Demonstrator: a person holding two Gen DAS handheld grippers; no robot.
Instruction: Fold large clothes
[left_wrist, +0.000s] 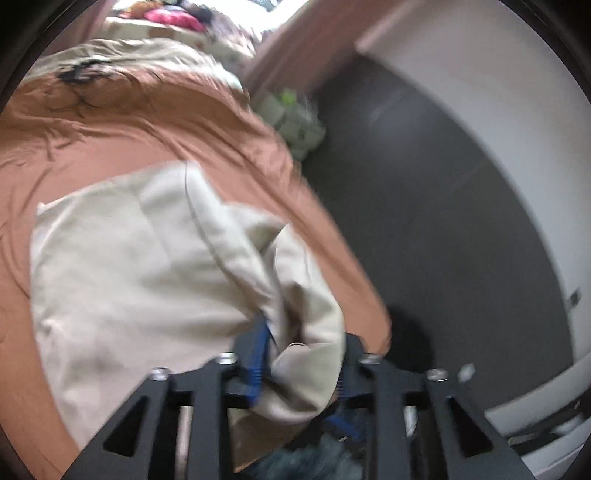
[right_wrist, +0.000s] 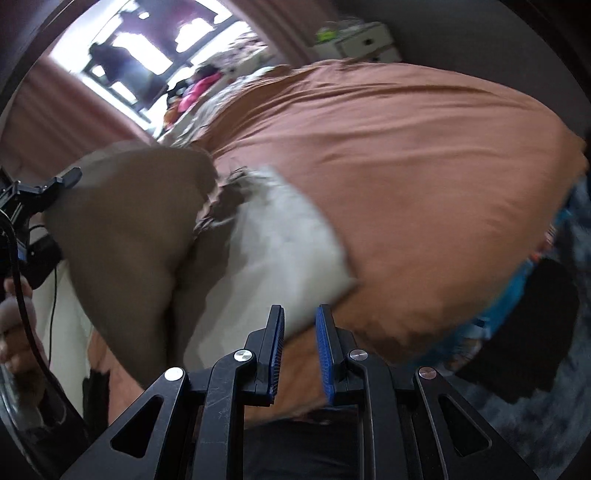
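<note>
Mid-fold, our left gripper (left_wrist: 303, 354) clamps the cream garment (left_wrist: 147, 266) above the bed (left_wrist: 110, 147), while our right gripper (right_wrist: 299, 350), jaws apart, must next seize its free edge.

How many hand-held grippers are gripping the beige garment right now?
1: the left hand-held gripper is shut on the beige garment over the bed edge. The right hand-held gripper is open, holding nothing.
</note>
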